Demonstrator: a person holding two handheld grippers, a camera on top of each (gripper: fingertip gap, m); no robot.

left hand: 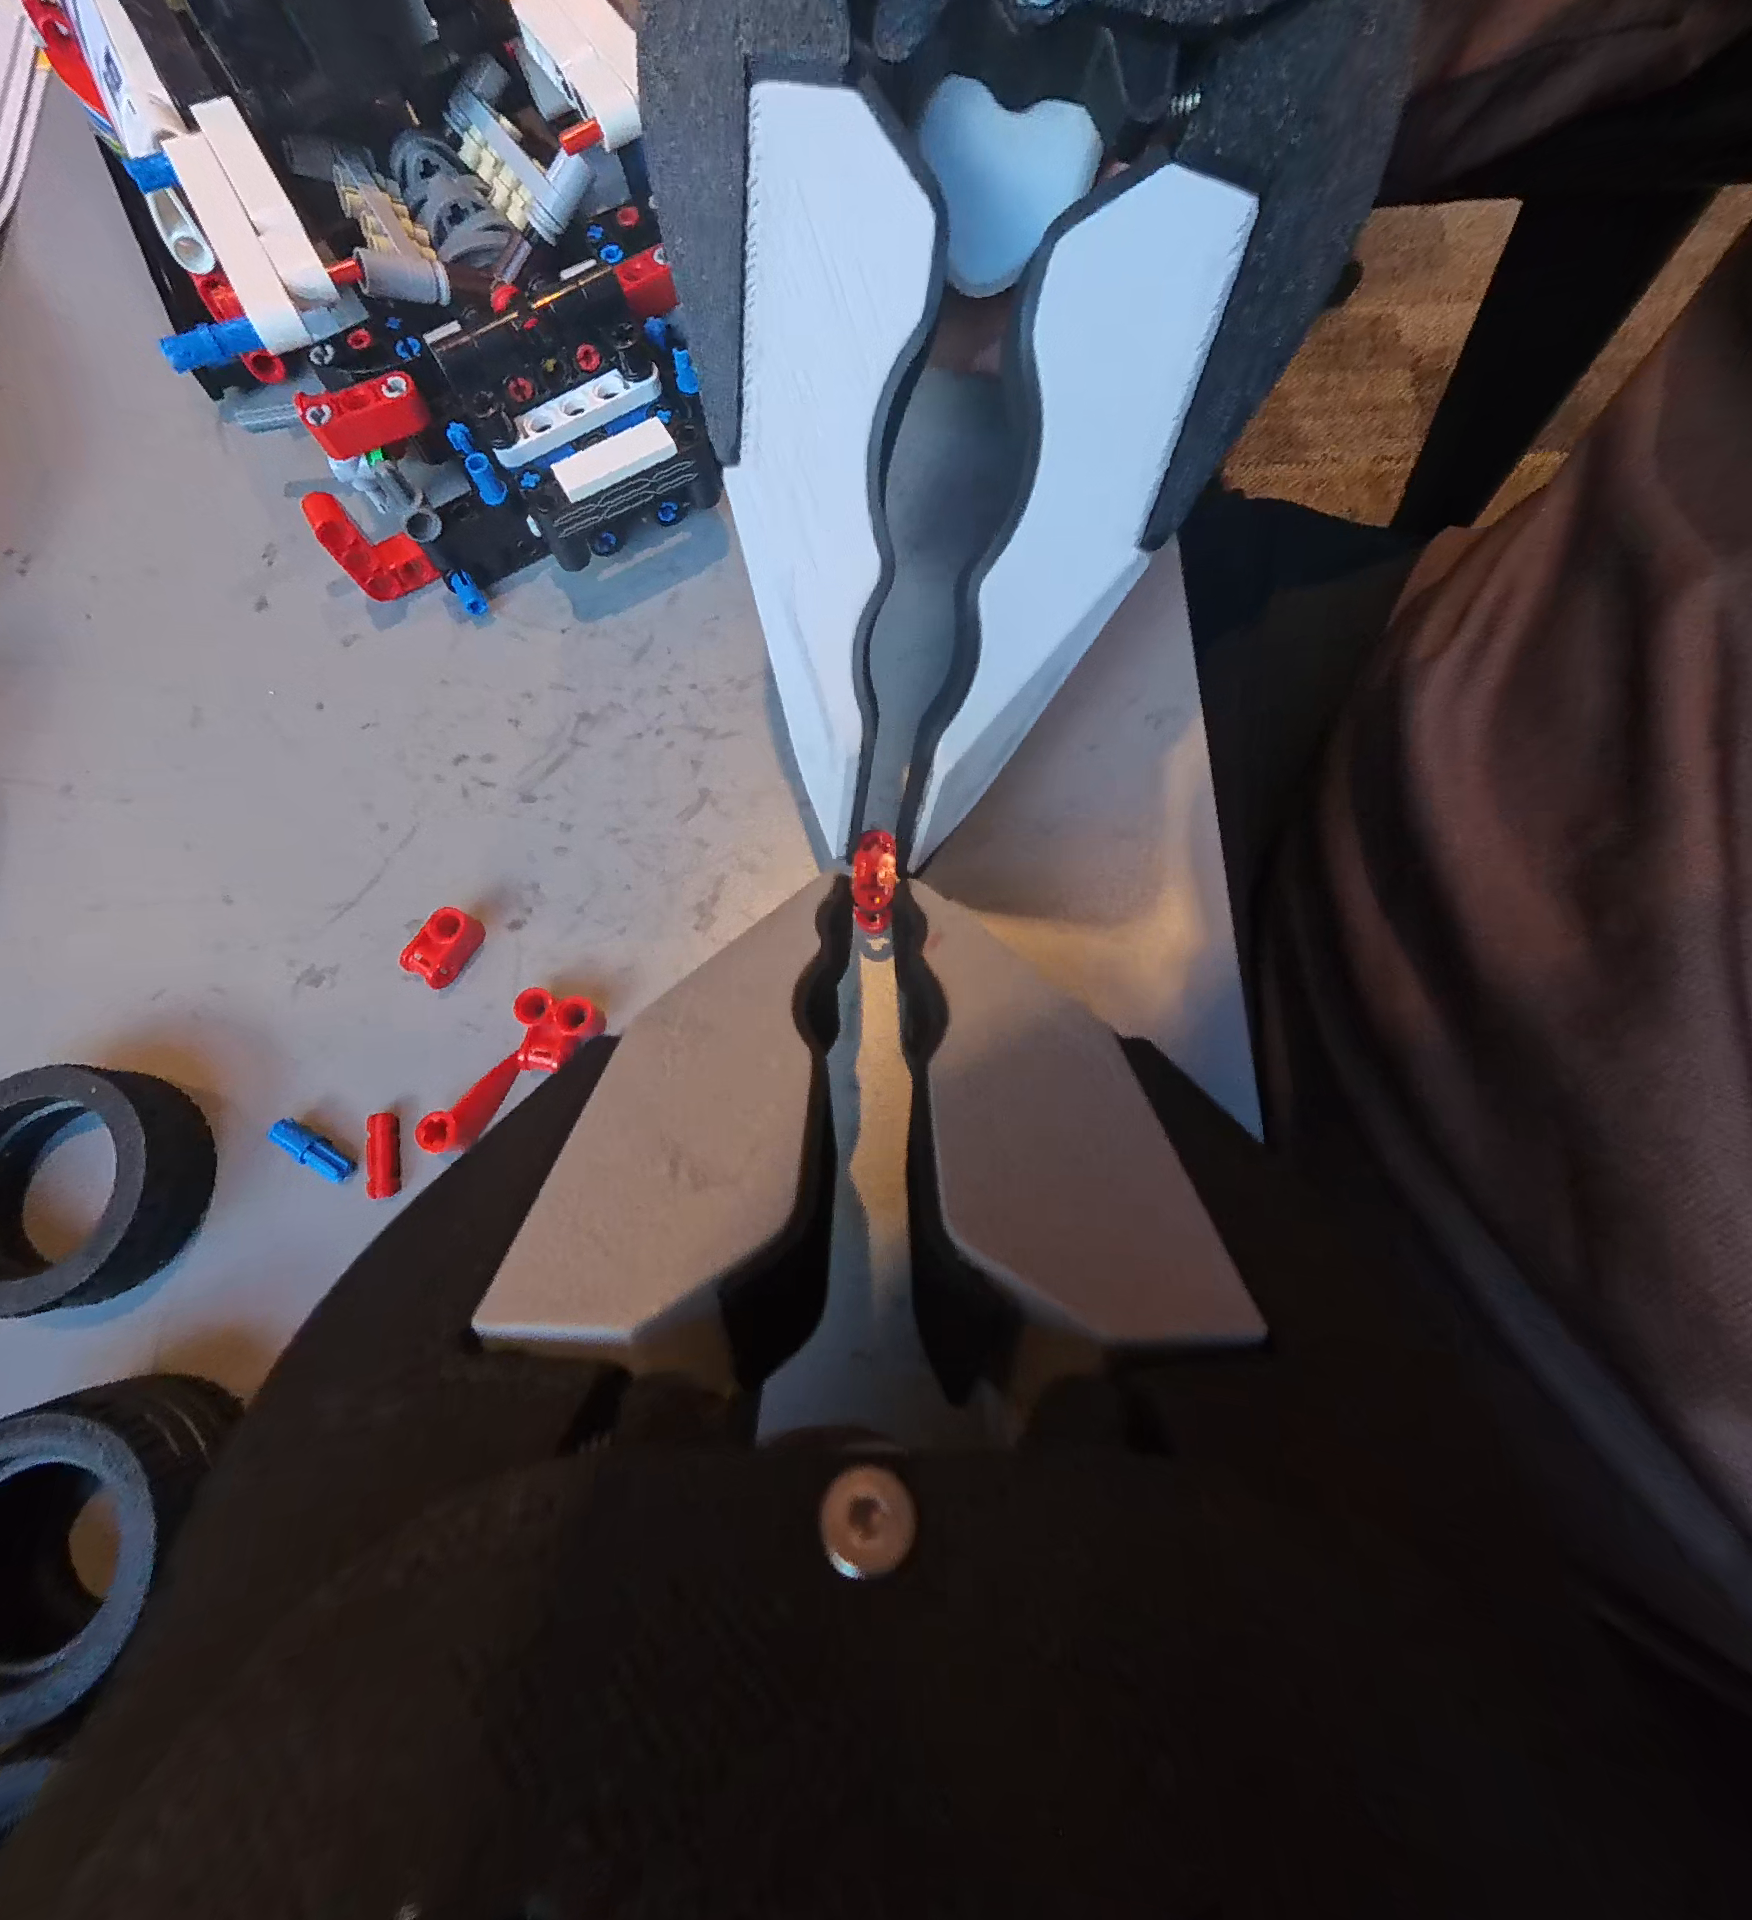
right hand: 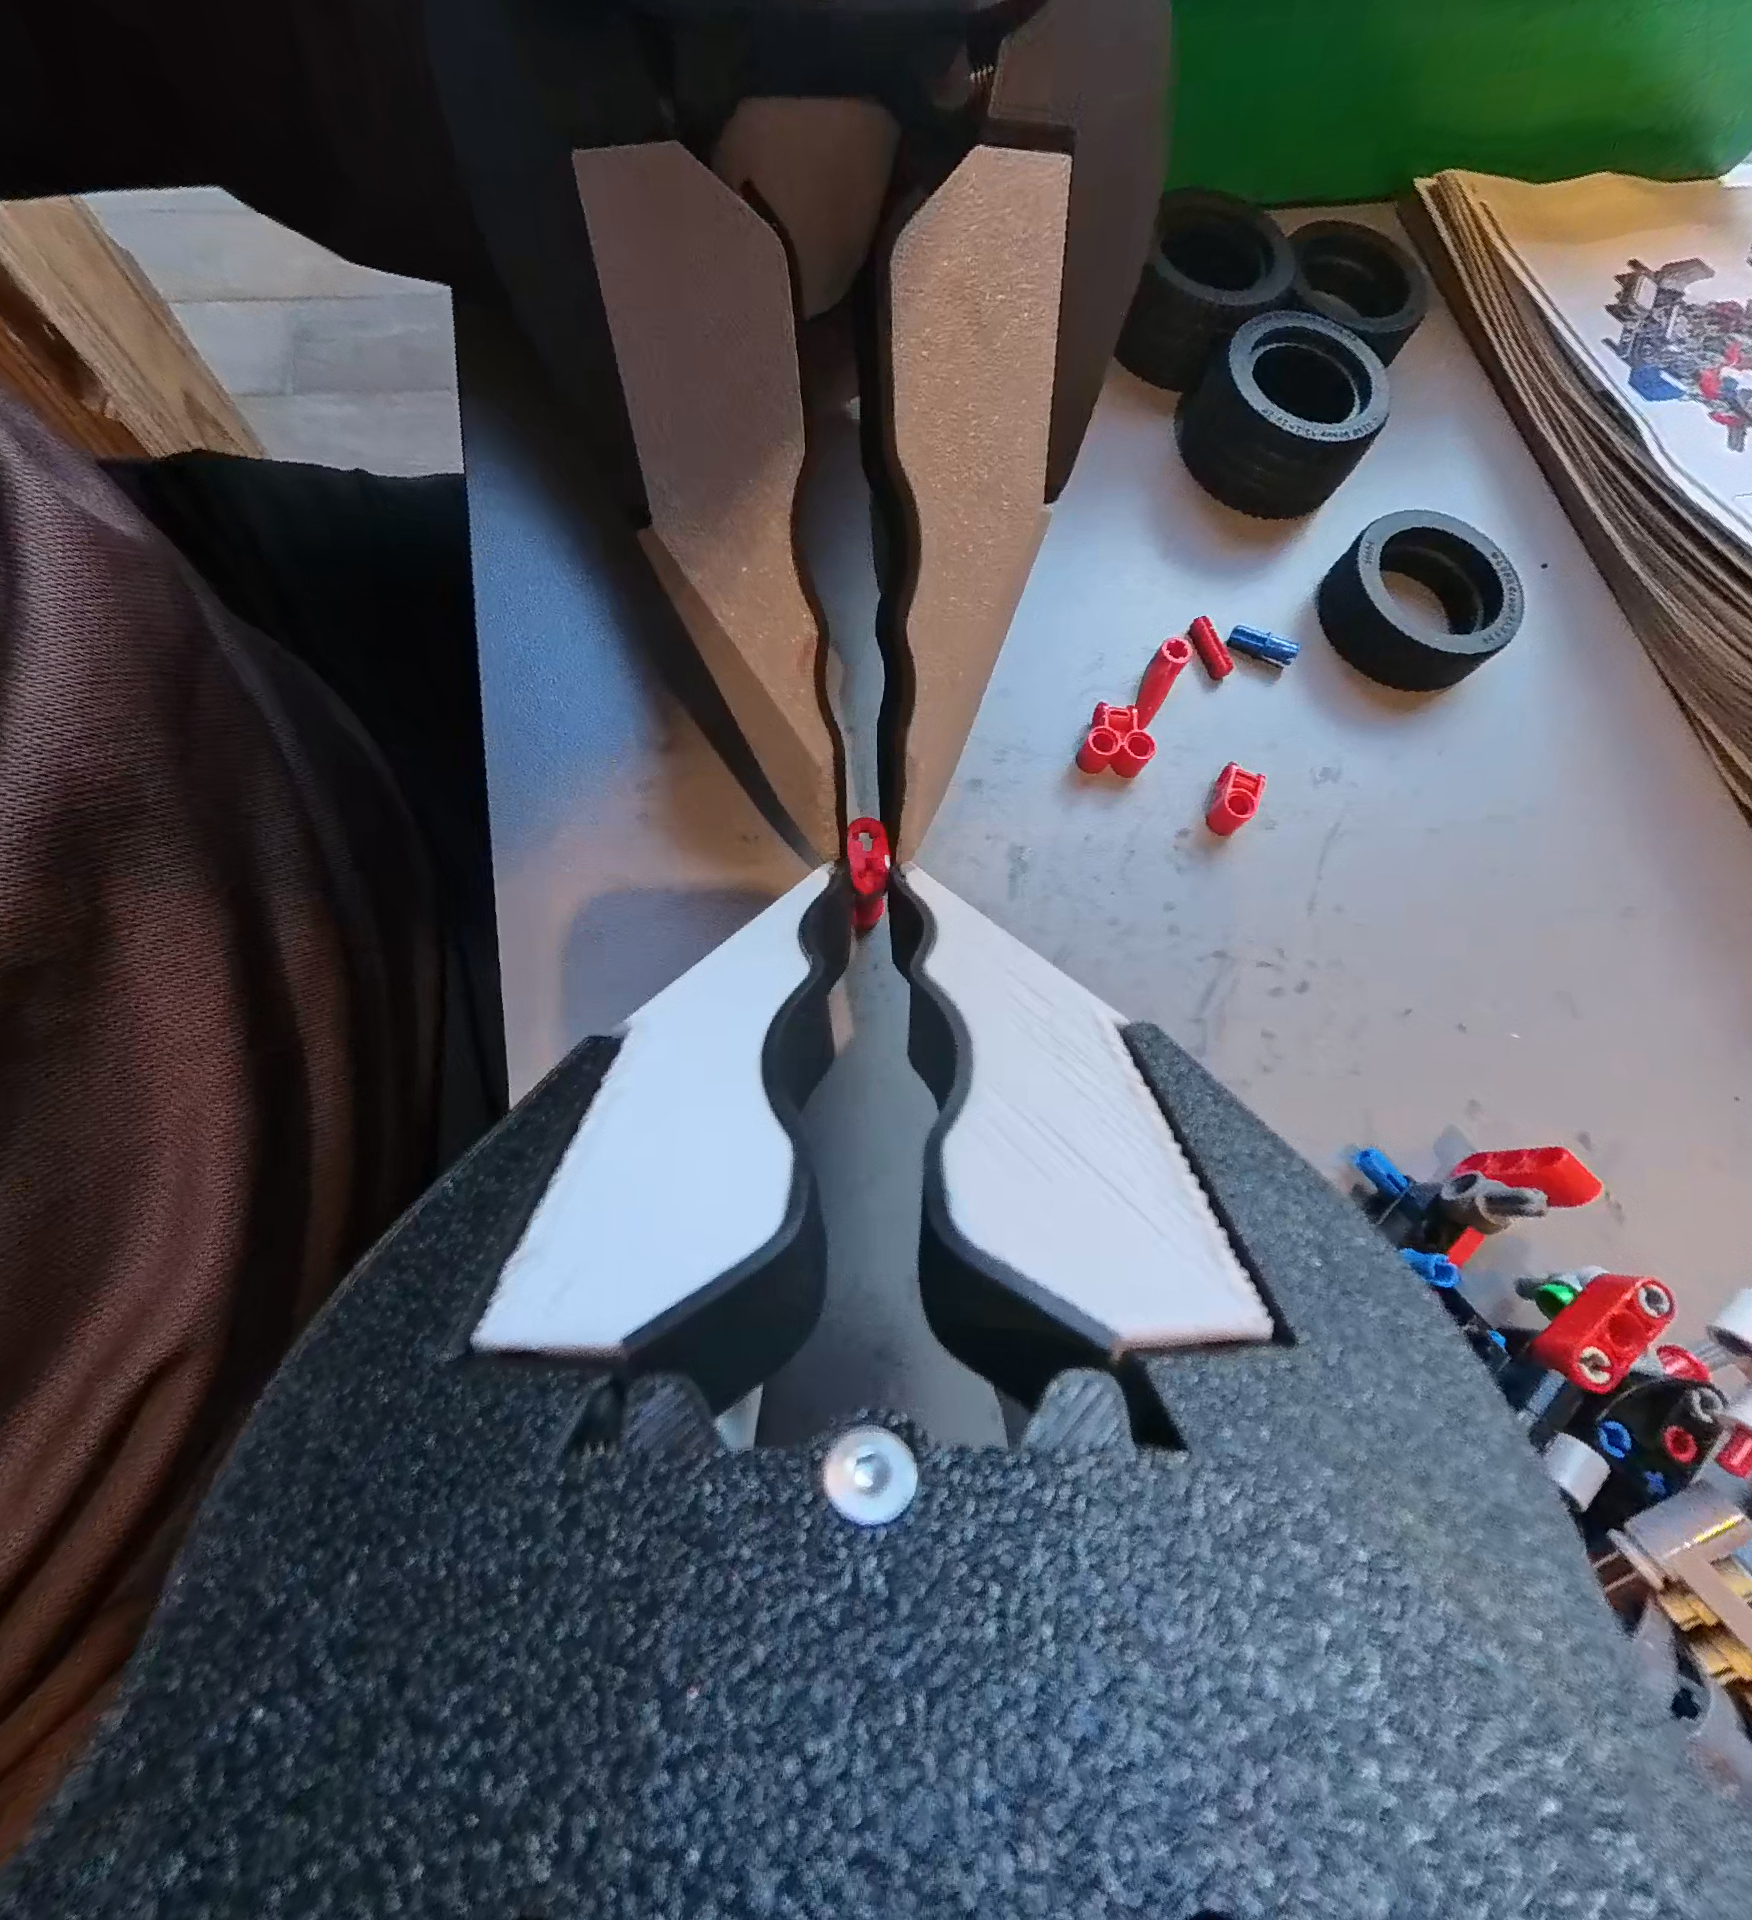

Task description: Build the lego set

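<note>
My two grippers meet tip to tip above the grey table's near edge (left hand: pixel 1204 831). In the left wrist view my left gripper (left hand: pixel 870 914) reaches up from the bottom and the right gripper (left hand: pixel 877 844) comes down from the top. A small red Lego piece (left hand: pixel 874 878) sits pinched between both pairs of tips. The right wrist view shows the same: my right gripper (right hand: pixel 867 906) at the bottom, the left gripper (right hand: pixel 864 831) opposite, the red piece (right hand: pixel 867 862) between them. Both look shut on it. The partly built model (left hand: pixel 498 343) stands at the far left.
Loose red connectors (left hand: pixel 441 943) and a blue pin (left hand: pixel 311 1148) lie on the table beside several black tyres (left hand: pixel 61 1184). An instruction booklet (right hand: pixel 1682 364) and a green box (right hand: pixel 1474 83) sit farther off. A person's brown garment (left hand: pixel 1578 935) is close to the table edge. Both grippers' tips are close together, under 4 cm apart.
</note>
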